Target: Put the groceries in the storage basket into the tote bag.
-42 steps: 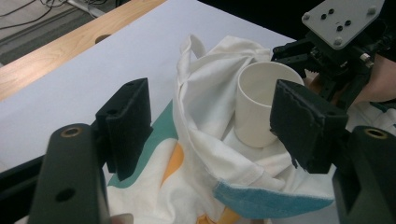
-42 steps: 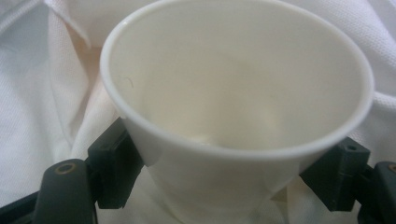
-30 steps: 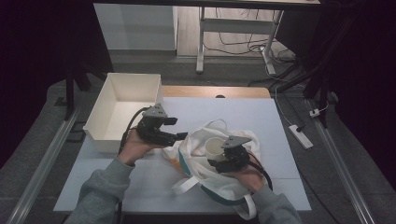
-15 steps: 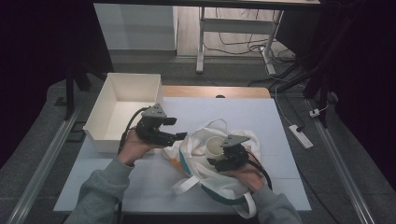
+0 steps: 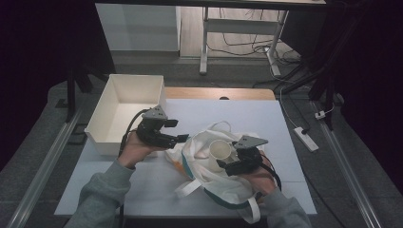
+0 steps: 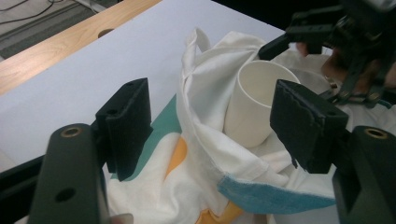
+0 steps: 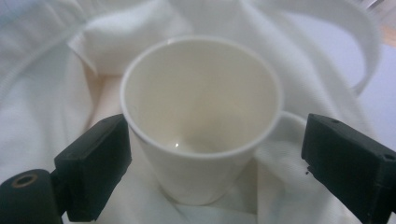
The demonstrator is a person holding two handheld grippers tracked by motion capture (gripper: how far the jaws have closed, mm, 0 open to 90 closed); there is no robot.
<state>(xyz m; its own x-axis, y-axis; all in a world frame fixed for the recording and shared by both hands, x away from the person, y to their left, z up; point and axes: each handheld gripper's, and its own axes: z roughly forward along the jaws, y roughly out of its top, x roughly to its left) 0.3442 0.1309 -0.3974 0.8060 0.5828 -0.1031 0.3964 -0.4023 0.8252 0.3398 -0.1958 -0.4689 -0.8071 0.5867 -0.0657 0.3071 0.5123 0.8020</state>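
The high view looked down and forward over the whole bench [image 5: 142,185]. Both gripper views sat close, sharing the cup [image 6: 254,105] in the bag [image 6: 205,135] near the bench's middle.

Table [image 5: 157,190]: a cloth tote bag [image 5: 209,183] is laid crumpled near the middle, toward the near edge and slightly right of centre. A cup [image 5: 220,152] is stood upright inside the bag's folds, at the bag's far part. An open box [image 5: 124,111] is placed at the far left corner, its left side overhanging the table's left edge. The left gripper [image 5: 183,138] is positioned between box and bag, just beside the bag's left edge. The right gripper [image 5: 227,166] is positioned over the bag, just in front of the cup, at its right.
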